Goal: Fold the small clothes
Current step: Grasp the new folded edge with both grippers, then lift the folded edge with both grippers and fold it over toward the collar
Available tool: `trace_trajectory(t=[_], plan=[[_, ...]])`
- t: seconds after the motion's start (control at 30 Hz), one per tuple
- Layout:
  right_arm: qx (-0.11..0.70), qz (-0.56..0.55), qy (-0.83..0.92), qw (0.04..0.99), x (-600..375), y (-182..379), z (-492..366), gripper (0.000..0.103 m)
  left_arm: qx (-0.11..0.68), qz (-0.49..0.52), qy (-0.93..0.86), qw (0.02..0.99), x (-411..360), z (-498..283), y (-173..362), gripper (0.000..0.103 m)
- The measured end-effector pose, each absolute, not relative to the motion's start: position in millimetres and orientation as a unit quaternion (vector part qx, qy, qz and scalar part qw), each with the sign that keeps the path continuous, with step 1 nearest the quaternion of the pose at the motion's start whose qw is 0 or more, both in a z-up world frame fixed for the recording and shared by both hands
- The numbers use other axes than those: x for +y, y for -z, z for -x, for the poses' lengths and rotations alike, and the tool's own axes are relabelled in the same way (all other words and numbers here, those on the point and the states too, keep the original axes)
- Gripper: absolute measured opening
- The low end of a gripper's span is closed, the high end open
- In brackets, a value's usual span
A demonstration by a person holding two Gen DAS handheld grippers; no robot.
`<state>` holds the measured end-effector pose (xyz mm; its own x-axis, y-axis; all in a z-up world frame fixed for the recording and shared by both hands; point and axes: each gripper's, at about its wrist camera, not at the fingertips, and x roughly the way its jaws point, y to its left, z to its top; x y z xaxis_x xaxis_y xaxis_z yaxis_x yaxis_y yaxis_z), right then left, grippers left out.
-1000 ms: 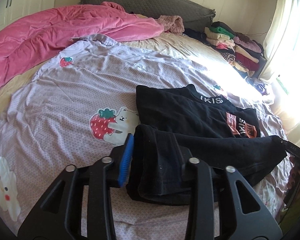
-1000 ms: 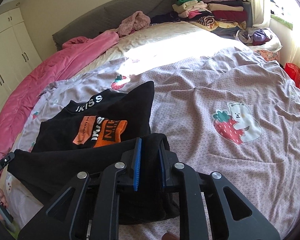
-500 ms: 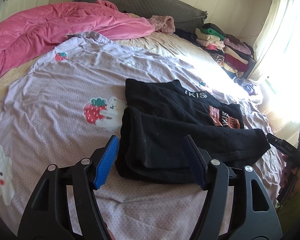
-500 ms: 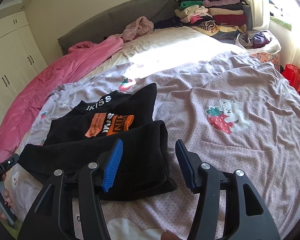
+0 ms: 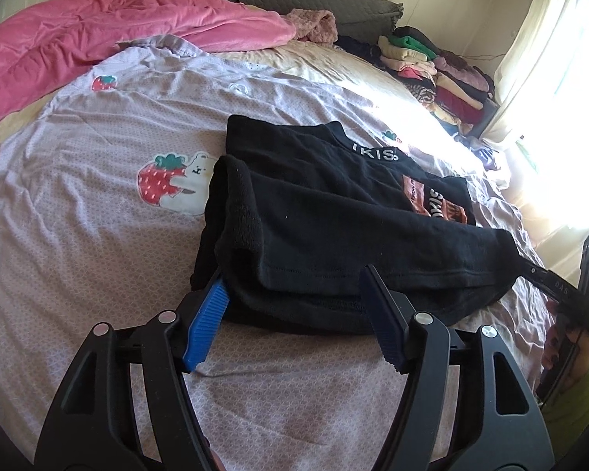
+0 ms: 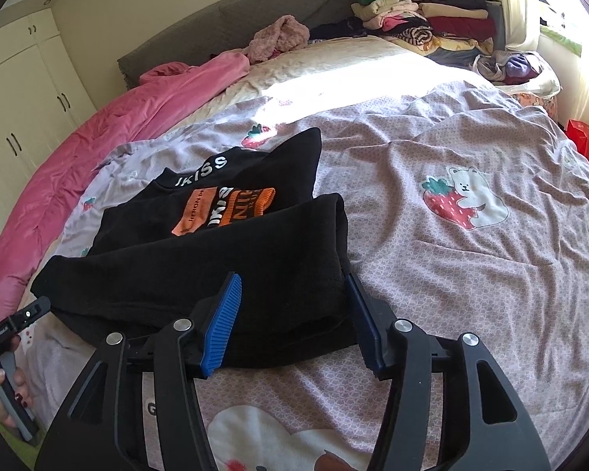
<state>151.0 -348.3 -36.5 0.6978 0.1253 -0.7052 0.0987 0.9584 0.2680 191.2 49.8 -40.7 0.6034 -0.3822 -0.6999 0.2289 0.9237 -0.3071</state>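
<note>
Only my right wrist view shows the white wardrobe (image 6: 23,90) and red bag (image 6: 587,145). The black sweater (image 5: 333,212) lies on the bed's lilac quilt (image 5: 98,204), its folded band running crosswise, collar pointing toward the headboard. A second ago both grippers pinched its hem; now my left gripper (image 5: 290,322) gapes, while my right gripper (image 6: 292,322), jaws closing slightly, straddles the fold without pressing.
</note>
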Motion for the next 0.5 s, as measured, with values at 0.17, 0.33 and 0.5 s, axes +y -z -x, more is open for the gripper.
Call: trace_trajectory(t=[0.17,0.33,0.5], plan=[[0.4,-0.144,-0.016,0.905,-350.1,41.1,-155.1,0.016,0.406,0.083,0.175,0.893,39.3,-199.1,36.3,0.041],[0.405,-0.124,-0.03,0.906,-340.0,42.4,-159.6,0.01,0.411,0.079,0.176,0.891,33.3,-206.7,37.4,0.009],[0.395,-0.126,-0.037,0.909,-339.7,34.9,-161.2,0.009,0.407,0.084,0.177,0.892,36.0,-210.2,35.2,0.003]])
